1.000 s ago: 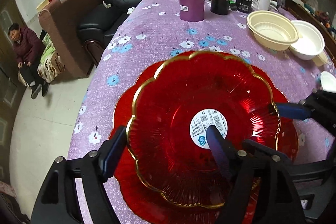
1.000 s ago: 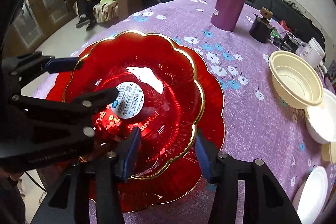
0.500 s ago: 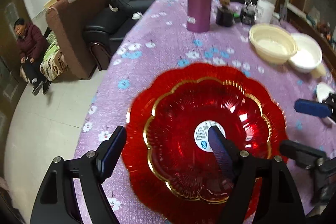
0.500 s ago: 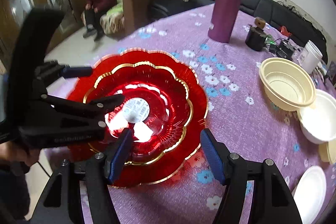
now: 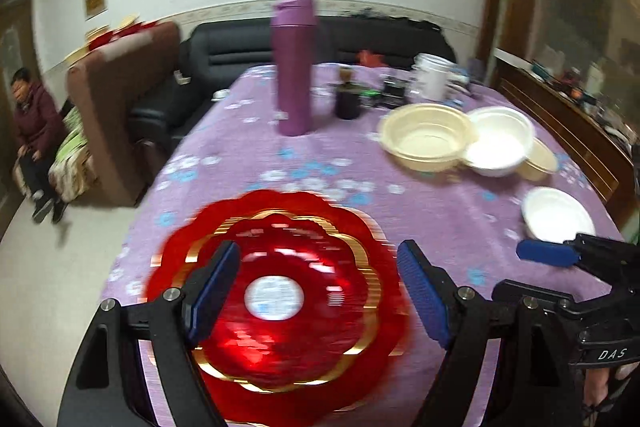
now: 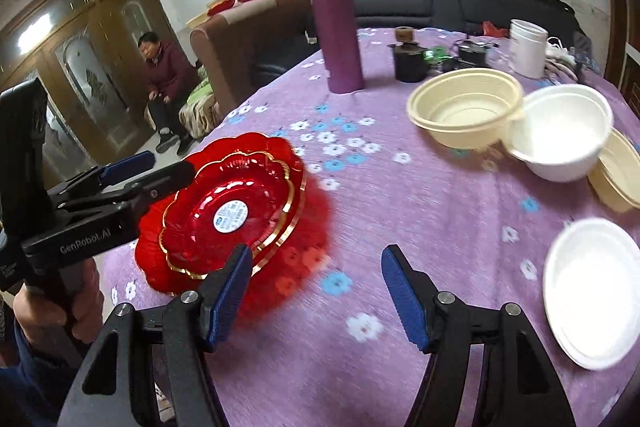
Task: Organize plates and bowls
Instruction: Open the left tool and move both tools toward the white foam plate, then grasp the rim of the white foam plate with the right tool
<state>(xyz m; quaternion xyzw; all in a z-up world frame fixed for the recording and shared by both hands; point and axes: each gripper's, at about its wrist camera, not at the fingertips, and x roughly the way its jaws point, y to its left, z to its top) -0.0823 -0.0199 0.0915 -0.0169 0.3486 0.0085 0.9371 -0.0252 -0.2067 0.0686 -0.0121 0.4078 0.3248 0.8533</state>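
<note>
A small red gold-rimmed plate (image 5: 316, 303) (image 6: 208, 227) with a white sticker lies nested on a larger red plate (image 5: 276, 211) (image 6: 248, 143) near the table's front-left edge. My left gripper (image 5: 318, 297) is open and empty, above and behind the plates; it also shows in the right wrist view (image 6: 132, 169). My right gripper (image 6: 316, 297) is open and empty, to the right of the red plates, over the cloth. A cream bowl (image 6: 466, 113), a white bowl (image 6: 560, 135), another cream bowl (image 6: 618, 171) and a white plate (image 6: 592, 291) sit at the right.
A purple flask (image 6: 338, 27) stands at mid-table, with a dark jar (image 6: 408, 61), a white cup (image 6: 528, 47) and small items behind. The purple floral tablecloth (image 6: 400, 219) covers the table. Sofas and a seated person (image 6: 160, 83) are off the table's left edge.
Both grippers let go of the small red plate, which now rests on the larger one. Both have pulled back and risen; the right has swung toward the white plate.
</note>
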